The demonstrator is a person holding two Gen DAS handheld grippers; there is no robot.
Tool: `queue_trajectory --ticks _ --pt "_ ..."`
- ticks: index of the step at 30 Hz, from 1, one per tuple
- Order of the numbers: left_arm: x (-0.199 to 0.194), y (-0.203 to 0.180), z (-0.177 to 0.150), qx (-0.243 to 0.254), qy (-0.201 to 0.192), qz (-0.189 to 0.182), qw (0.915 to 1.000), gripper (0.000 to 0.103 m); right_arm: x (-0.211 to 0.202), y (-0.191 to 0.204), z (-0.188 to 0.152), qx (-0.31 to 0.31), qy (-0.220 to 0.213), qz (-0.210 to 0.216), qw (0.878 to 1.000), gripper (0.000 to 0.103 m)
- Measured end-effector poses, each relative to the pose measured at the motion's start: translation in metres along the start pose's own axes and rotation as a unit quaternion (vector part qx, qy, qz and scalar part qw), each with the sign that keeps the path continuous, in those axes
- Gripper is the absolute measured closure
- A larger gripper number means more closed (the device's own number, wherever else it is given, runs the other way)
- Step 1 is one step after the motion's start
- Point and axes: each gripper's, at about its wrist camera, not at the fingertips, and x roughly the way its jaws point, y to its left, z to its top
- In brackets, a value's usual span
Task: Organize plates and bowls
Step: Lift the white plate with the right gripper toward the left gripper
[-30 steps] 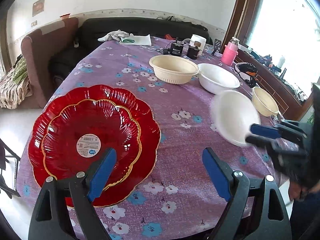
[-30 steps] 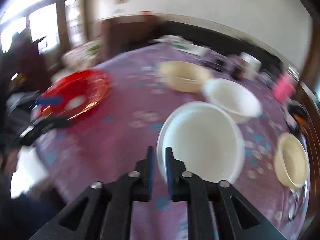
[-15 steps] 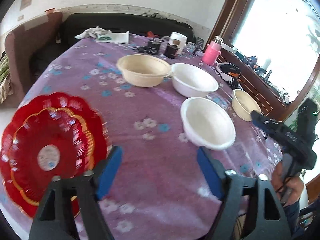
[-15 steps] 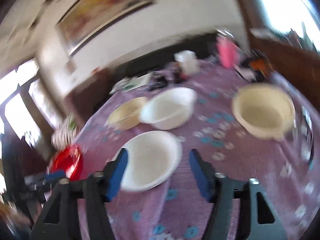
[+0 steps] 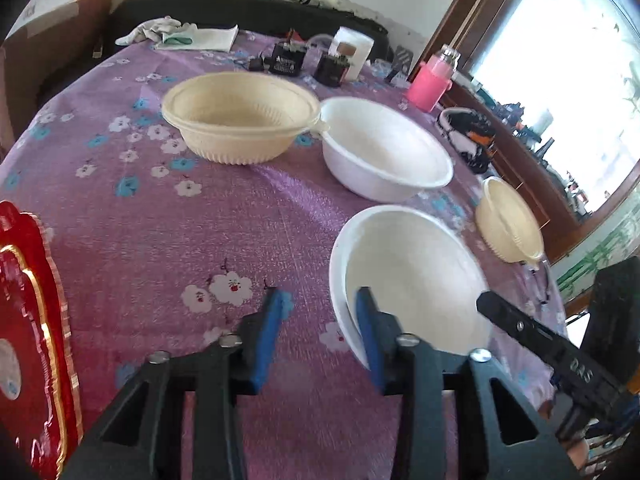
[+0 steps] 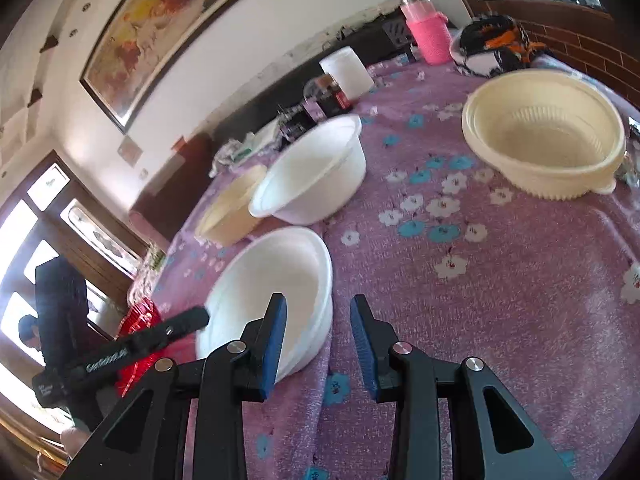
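Observation:
A near white bowl (image 5: 412, 272) sits on the purple flowered tablecloth (image 5: 240, 220). My left gripper (image 5: 320, 320) is open, its jaws straddling the bowl's near left rim: right finger inside, left finger outside. My right gripper (image 6: 318, 334) is open, straddling the same bowl (image 6: 280, 280) at its opposite rim. Behind it stand a second white bowl (image 5: 384, 148), a large cream bowl (image 5: 240, 116) and a small cream bowl (image 5: 508, 220). Stacked red plates (image 5: 28, 340) lie at the left edge.
At the back of the table are a pink bottle (image 5: 430, 80), a white container (image 5: 352, 50), black devices (image 5: 288, 60), a cloth (image 5: 176, 34) and a black-and-orange item (image 5: 468, 136). A dark sofa (image 5: 240, 12) stands behind; the window (image 5: 560, 80) is at right.
My left gripper swung right from the red plates to the near white bowl and narrowed around its rim. My right gripper let go of the bowl, opened, and now straddles its other rim.

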Motion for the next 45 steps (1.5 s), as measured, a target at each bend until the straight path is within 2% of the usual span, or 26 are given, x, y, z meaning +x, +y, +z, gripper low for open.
queue_trajectory --ticks 1,4,6,9,11,16,22,26,30,31,35,36,37,45 --pt "0.001 -0.004 -0.002 0.008 0.001 -0.002 1.0 0.077 0.005 0.0 -0.002 0.0 0.009 0.0 1.0 0.081" --pt "-0.007 -0.021 -0.011 0.054 -0.012 0.02 0.9983 0.081 0.004 0.006 -0.006 -0.012 0.011 -0.012 1.0 0.088" --pt "-0.017 -0.031 -0.018 0.076 -0.026 0.033 0.9962 0.081 0.002 0.012 -0.009 -0.02 0.013 -0.017 1.0 0.089" --pt "-0.035 -0.039 -0.029 0.106 -0.047 0.074 0.9905 0.08 -0.003 0.027 -0.016 -0.037 0.015 -0.02 0.999 0.089" --pt "-0.047 -0.035 -0.035 0.102 -0.05 0.075 0.9906 0.077 -0.007 0.036 -0.02 -0.044 0.019 -0.013 0.999 0.089" --pt "-0.066 -0.014 -0.052 0.085 -0.043 0.077 0.9924 0.076 -0.008 0.06 -0.033 -0.074 0.038 0.004 0.997 0.088" --pt "-0.062 0.003 -0.059 0.065 -0.031 0.073 0.9948 0.076 0.015 0.066 -0.046 -0.081 0.073 -0.001 0.994 0.086" --pt "-0.057 0.004 -0.061 0.065 -0.032 0.073 0.9947 0.076 0.019 0.066 -0.046 -0.086 0.075 -0.016 0.993 0.085" --pt "-0.057 0.003 -0.063 0.071 -0.044 0.079 0.9934 0.075 0.016 0.063 -0.047 -0.09 0.067 -0.032 0.993 0.067" --pt "-0.058 0.002 -0.063 0.072 -0.049 0.08 0.993 0.075 0.015 0.063 -0.048 -0.094 0.062 -0.034 0.993 0.065" --pt "-0.059 -0.002 -0.065 0.088 -0.067 0.093 0.9895 0.078 0.01 0.065 -0.05 -0.105 0.044 -0.044 0.993 0.065" --pt "-0.058 -0.004 -0.066 0.094 -0.069 0.096 0.9886 0.082 0.01 0.067 -0.051 -0.111 0.04 -0.046 0.992 0.069" --pt "-0.058 -0.006 -0.067 0.099 -0.07 0.099 0.9877 0.083 0.009 0.069 -0.051 -0.118 0.035 -0.047 0.991 0.082" --pt "-0.069 -0.016 -0.067 0.117 -0.097 0.112 0.9821 0.083 0.002 0.075 -0.049 -0.135 0.011 -0.058 0.989 0.083"
